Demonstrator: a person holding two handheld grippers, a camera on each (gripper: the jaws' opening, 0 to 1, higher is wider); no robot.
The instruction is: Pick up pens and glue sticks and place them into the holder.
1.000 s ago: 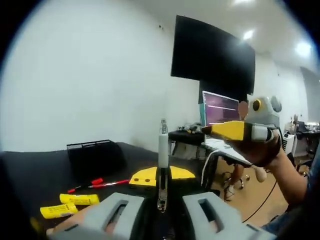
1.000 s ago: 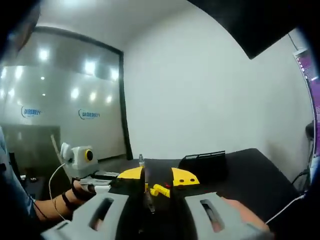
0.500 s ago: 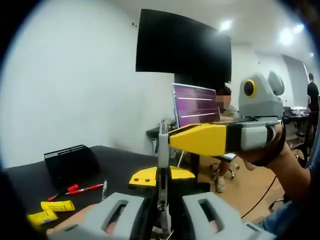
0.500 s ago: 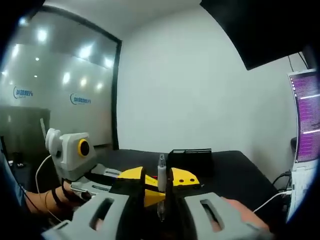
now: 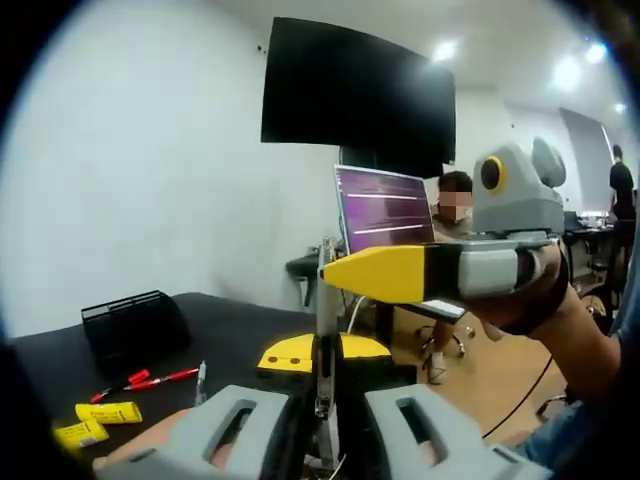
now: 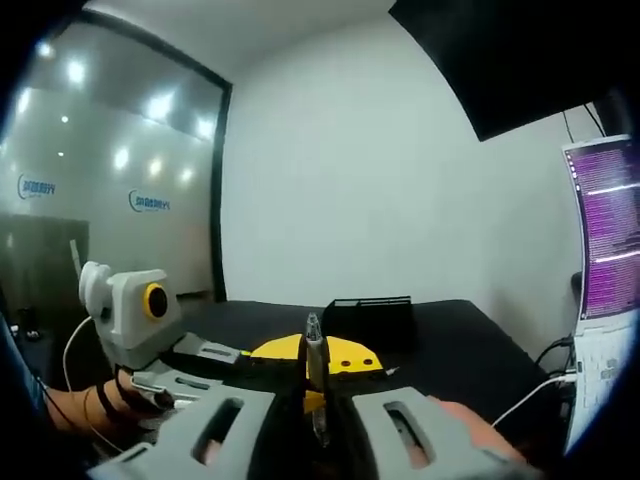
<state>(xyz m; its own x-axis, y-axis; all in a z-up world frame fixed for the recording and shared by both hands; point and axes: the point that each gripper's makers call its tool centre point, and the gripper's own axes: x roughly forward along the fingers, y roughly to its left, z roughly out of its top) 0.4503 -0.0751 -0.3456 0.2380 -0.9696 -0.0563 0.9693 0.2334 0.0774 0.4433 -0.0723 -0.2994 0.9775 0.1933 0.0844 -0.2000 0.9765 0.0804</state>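
Yellow jaws of the left gripper [image 5: 322, 362] were closed on a pen [image 5: 326, 300] standing upright between them. Beyond it to the left lay the black holder [image 5: 132, 325], red pens [image 5: 145, 381] and glue sticks [image 5: 108, 412]. The right gripper [image 6: 314, 362] likewise pinched the pen.

2 red pens [image 5: 140, 381], 2 yellow glue sticks [image 5: 108, 412], 1 black holder [image 5: 130, 328], 1 laptop [image 5: 385, 208].
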